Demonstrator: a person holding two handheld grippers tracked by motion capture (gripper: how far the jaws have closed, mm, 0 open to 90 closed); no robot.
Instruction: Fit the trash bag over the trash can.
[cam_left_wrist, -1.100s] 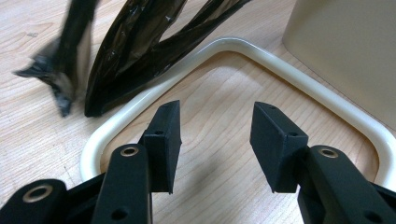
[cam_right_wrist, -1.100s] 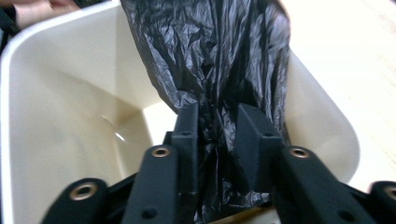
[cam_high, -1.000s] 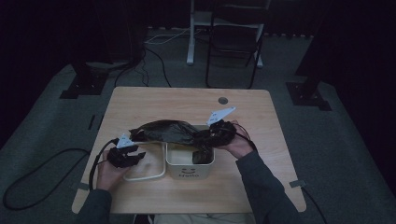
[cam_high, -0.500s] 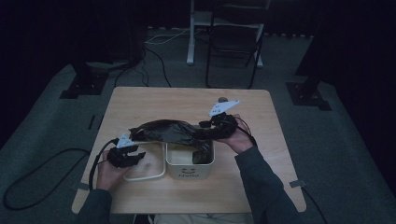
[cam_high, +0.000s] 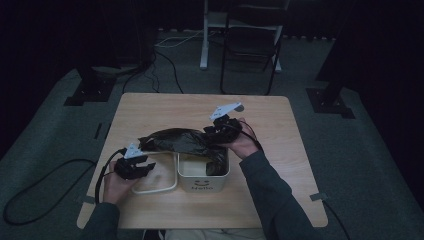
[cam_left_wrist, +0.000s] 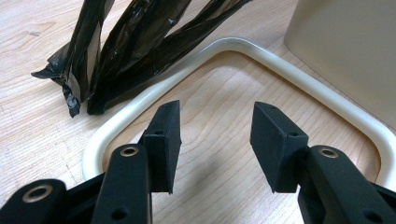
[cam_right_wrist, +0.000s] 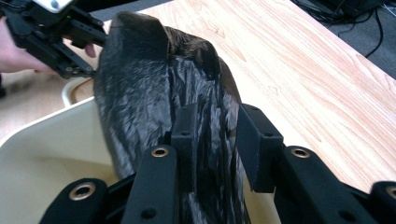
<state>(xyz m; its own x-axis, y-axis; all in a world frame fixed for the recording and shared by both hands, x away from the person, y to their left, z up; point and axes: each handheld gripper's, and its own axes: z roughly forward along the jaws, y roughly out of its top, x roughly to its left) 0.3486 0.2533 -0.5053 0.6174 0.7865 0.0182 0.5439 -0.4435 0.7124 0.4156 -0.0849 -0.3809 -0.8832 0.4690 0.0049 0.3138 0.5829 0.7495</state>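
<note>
A crumpled black plastic bag (cam_high: 180, 140) stretches from the table on the left into the white bin (cam_high: 202, 180) marked "Hello". My right gripper (cam_high: 212, 131) is above the bin's far rim. In the right gripper view its jaws (cam_right_wrist: 215, 135) have just been closing and pinch a bunched fold of the bag (cam_right_wrist: 149, 84) over the bin's inside (cam_right_wrist: 46, 154). My left gripper (cam_high: 147, 167) rests low on the table with its jaws (cam_left_wrist: 215, 140) open, nothing between them, over the white ring (cam_left_wrist: 261, 56). The bag's twisted end (cam_left_wrist: 126, 46) lies just beyond that ring.
The white rounded ring (cam_high: 150, 190) lies flat against the bin's left side (cam_left_wrist: 345, 46). Bare wood table (cam_high: 300, 165) spreads to the right and behind. A chair (cam_high: 250, 45) and cables stand on the floor beyond the table's far edge.
My right gripper has moved up and away from the person with the bag, drawing the bag's right end higher over the bin. The left gripper has stayed where it was.
</note>
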